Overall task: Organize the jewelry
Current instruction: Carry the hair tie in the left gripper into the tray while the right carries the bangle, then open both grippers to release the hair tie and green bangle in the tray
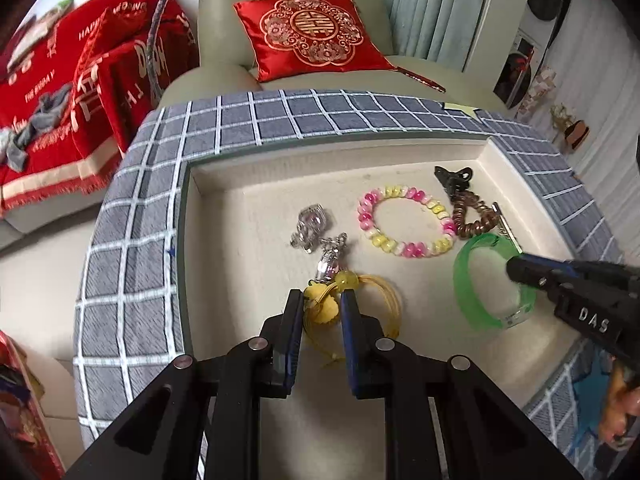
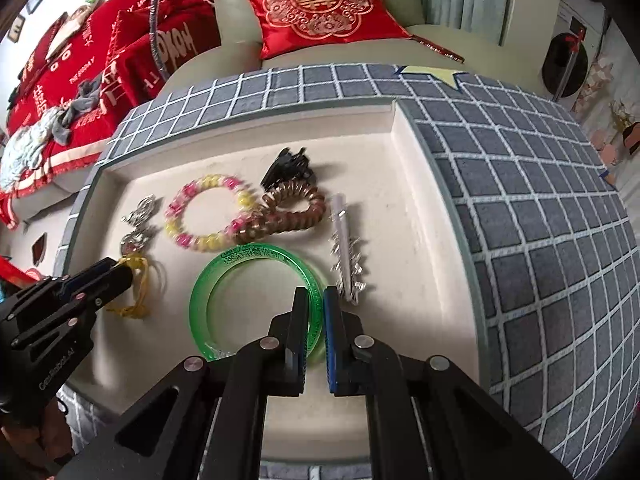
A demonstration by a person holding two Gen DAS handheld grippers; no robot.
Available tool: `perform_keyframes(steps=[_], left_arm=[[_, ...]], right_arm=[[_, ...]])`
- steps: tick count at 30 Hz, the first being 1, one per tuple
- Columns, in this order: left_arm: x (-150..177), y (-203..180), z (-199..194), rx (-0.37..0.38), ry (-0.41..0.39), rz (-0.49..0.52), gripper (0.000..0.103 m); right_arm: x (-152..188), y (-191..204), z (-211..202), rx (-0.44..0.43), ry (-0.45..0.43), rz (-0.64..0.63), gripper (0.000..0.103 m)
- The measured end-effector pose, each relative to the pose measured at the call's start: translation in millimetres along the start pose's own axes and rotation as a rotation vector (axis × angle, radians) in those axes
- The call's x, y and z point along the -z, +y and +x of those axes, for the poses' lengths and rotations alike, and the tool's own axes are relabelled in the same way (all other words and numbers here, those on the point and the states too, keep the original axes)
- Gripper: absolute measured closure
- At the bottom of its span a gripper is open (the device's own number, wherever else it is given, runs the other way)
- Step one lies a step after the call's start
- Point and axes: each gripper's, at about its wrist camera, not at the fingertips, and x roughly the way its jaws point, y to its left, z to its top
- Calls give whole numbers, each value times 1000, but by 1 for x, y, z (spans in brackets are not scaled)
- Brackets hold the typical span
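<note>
A cream tray [image 1: 248, 184] holds the jewelry. My left gripper [image 1: 321, 300] is shut on a yellow cord charm [image 1: 320, 308] with a yellow bead, low over the tray; it also shows in the right wrist view [image 2: 124, 276]. My right gripper [image 2: 316, 300] is shut on the rim of a green bangle [image 2: 248, 256], which lies on the tray; the bangle also shows in the left wrist view [image 1: 472, 276]. A pink and yellow bead bracelet [image 1: 376, 236], a silver charm [image 1: 312, 224], a brown coil hair tie [image 2: 288, 216], a black claw clip [image 2: 288, 168] and a silver comb pin [image 2: 344, 248] lie nearby.
The tray [image 2: 420, 208] sits sunk in a grey checked cloth surface [image 2: 520, 200]. A beige sofa with a red embroidered cushion [image 1: 312, 36] stands behind. Red blankets [image 1: 60, 92] lie at the left.
</note>
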Motion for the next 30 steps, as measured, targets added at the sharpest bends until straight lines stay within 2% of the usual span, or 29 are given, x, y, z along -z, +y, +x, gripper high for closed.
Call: perform_keyframes(steps=[7, 17, 19, 21, 22, 30], left_arm=[[-1, -5, 1, -39, -15, 28, 69], [1, -8, -1, -52, -12, 29, 69], [1, -8, -1, -53, -14, 25, 69], [2, -8, -3, -58, -19, 22, 69], [2, -8, -3, -62, -24, 21, 69], [1, -14, -18, -110, -108, 54, 69]], right_arm=[[2, 4, -1, 20, -20, -29, 95], [5, 0, -4, -41, -1, 10, 93], [6, -1, -7, -63, -2, 23, 83], [7, -2, -14, -78, -24, 31, 47], [8, -2, -20, -82, -46, 33, 43], [14, -9, -45, -101, -103, 75, 43]])
